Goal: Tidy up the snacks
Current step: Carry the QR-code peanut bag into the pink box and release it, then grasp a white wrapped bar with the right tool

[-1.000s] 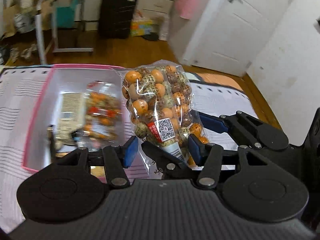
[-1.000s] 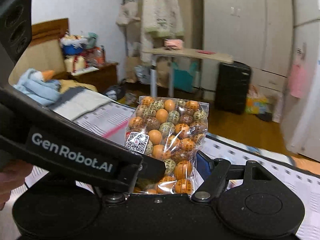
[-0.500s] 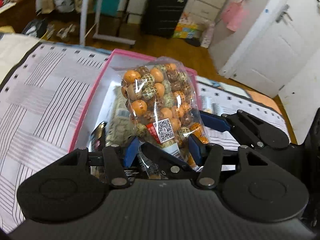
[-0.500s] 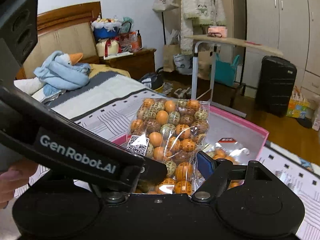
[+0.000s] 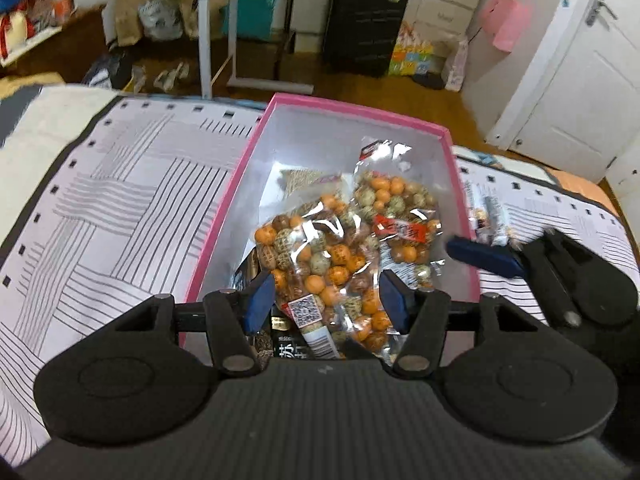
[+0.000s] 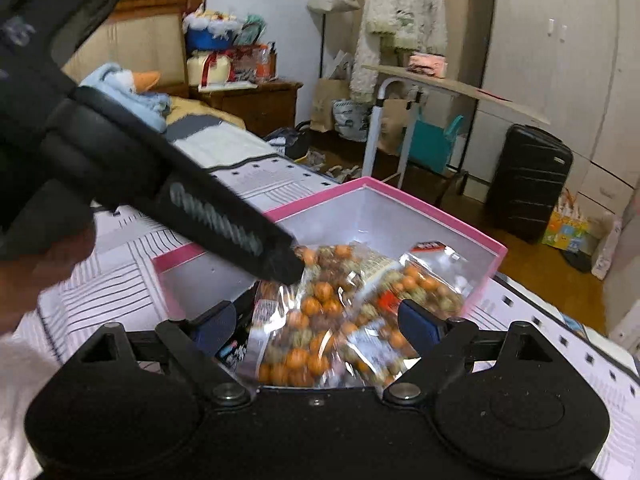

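Note:
A clear bag of orange and speckled round snacks lies in the pink-rimmed box, on top of a second similar bag and dark packets. My left gripper is open, its blue pads either side of the bag's lower end without gripping it. My right gripper is open too, above the same bag in the box. The left gripper's body crosses the right wrist view at the left.
The box sits on a bed cover with black line patterns. Small wrapped snacks lie on the cover right of the box. Beyond the bed are a folding table, a black suitcase and a white door.
Both grippers carried the bag over the box, then opened. The bag dropped from upright between the fingers to lying in the box on the other bag.

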